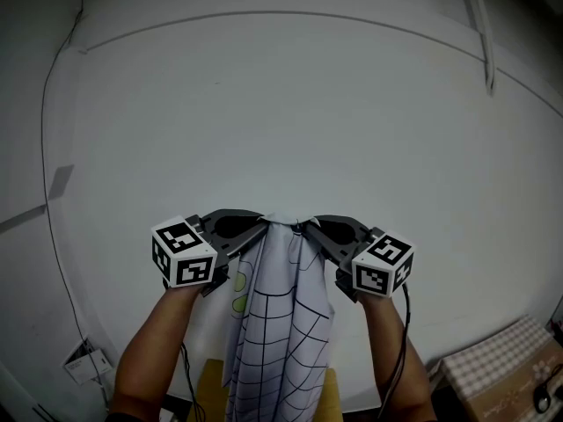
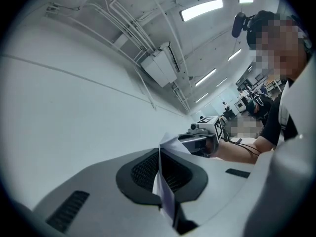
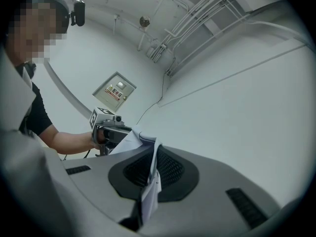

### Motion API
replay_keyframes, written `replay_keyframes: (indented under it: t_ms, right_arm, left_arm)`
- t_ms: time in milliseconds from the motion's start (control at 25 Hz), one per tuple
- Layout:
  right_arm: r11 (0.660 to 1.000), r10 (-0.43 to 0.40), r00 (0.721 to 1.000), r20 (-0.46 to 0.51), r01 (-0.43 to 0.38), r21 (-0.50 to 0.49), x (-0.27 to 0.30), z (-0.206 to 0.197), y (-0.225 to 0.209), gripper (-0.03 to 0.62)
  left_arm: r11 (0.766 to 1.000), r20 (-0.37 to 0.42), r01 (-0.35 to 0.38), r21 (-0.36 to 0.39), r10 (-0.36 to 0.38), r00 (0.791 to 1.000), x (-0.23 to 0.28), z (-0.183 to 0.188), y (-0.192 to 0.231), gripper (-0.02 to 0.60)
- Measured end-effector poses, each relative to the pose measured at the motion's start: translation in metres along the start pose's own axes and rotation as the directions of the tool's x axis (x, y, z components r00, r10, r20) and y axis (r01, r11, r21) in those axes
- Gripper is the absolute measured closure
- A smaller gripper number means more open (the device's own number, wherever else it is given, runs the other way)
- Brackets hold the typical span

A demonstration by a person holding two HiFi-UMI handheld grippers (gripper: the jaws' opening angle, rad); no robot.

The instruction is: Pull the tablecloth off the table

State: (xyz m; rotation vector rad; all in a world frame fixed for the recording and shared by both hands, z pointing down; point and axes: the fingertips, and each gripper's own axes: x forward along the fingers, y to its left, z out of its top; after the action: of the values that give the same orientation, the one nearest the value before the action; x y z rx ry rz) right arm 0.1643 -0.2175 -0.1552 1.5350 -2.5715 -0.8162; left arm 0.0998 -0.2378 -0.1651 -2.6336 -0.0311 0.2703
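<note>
The tablecloth (image 1: 280, 323), white with a black grid and a green print, hangs in long bunched folds from 2 tongs over a yellowish surface (image 1: 208, 394). The left gripper (image 1: 262, 229) and right gripper (image 1: 305, 228) each pinch its top edge, tips almost meeting. Ahead is a bare pale wall (image 1: 290, 104). A checked cloth (image 1: 501, 359) lies low at the right.

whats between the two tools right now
The tablecloth: its gathered top edge spans the gap between left tool and right tool, both shut on it, seen in the head view.
</note>
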Motion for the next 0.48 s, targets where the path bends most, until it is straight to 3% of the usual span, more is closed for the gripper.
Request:
replay_keyframes:
  t_ms: [240,480]
  right_arm:
    - [1.000,0.004,1.000,0.017,-0.004,0.001,-0.0023,0.0007,0.0007,0.574]
    - [1.000,-0.007,0.999,0.035,0.007,-0.001,-0.0093,0.0011,-0.0013,0.574]
  left_arm:
    - [0.999,0.033,0.002,-0.047,0.000,0.999,-0.0017,0.0004,0.0009,0.566]
    - [1.000,0.018,-0.008,-0.021,0.008,1.000,-0.0036,0.0041,-0.0018,0.566]
